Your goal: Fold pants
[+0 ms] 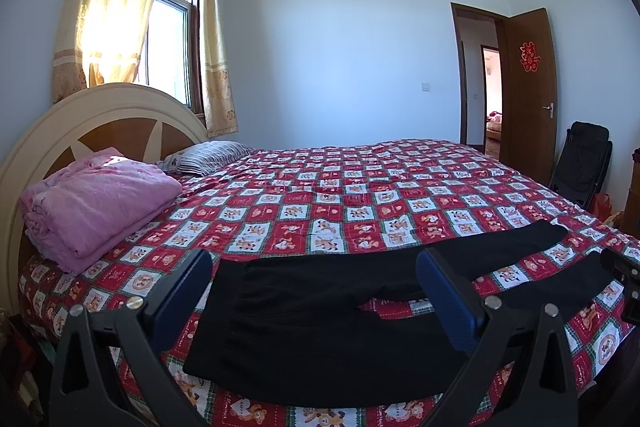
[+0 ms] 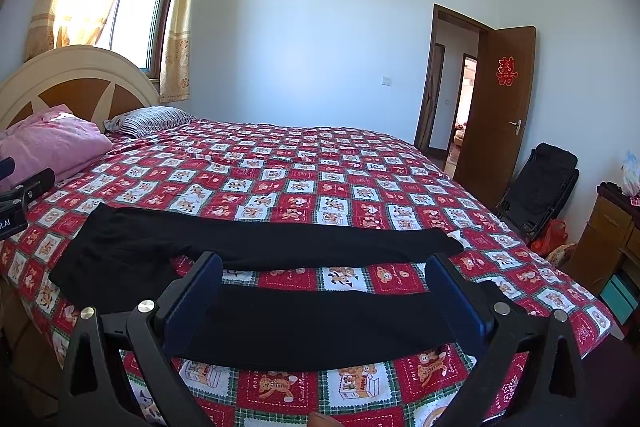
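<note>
The black pants (image 2: 256, 259) are spread flat along the near edge of the bedspread (image 2: 320, 163), long axis crosswise in frame. Waist is faced by the left gripper (image 1: 314, 291), legs by the right gripper (image 2: 324, 295); both are held wide apart, empty.

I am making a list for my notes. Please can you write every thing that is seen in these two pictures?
pants: 1, black, spread flat on the near side of the bed, legs apart
bedspread: 1, red and white bear check, covers the bed
blanket: 1, pink, folded, by the headboard
pillow: 1, striped, at the headboard
headboard: 1, cream and brown
curtains: 2, yellow, at the window
door: 1, brown, open
folding chair: 1, black, beside the door
left hand-held gripper: 1, open, above the waist
right hand-held gripper: 1, open, above the near leg
</note>
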`<state>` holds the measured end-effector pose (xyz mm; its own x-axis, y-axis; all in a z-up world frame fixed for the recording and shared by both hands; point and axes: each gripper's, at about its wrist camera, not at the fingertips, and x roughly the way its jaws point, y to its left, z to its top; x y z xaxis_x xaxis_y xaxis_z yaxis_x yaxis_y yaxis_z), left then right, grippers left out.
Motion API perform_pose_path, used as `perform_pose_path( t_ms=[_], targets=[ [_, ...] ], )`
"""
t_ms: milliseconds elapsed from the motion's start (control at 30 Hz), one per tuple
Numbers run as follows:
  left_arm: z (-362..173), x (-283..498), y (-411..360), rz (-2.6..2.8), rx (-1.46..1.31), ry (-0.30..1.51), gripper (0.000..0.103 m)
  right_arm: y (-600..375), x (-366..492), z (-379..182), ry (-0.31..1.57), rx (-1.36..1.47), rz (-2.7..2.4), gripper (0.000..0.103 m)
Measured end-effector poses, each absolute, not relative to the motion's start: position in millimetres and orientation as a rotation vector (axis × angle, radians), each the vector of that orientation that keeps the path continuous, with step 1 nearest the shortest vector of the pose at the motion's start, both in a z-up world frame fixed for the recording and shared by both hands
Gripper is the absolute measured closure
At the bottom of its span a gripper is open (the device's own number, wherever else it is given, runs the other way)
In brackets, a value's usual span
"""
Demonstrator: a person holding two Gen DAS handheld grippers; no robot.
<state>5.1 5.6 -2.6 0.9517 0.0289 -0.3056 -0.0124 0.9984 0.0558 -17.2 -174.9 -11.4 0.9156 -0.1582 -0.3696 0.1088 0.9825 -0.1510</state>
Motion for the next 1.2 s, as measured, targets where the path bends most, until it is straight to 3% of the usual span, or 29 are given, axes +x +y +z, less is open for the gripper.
perform_pose_path(
  t_ms=[1200],
  targets=[
    [-6.9, 4.3, -0.9, 0.022, 0.051, 0.314, 0.0, -173.2, -17.0, -13.3, 0.395, -0.133, -0.136, 0.001]
  ],
)
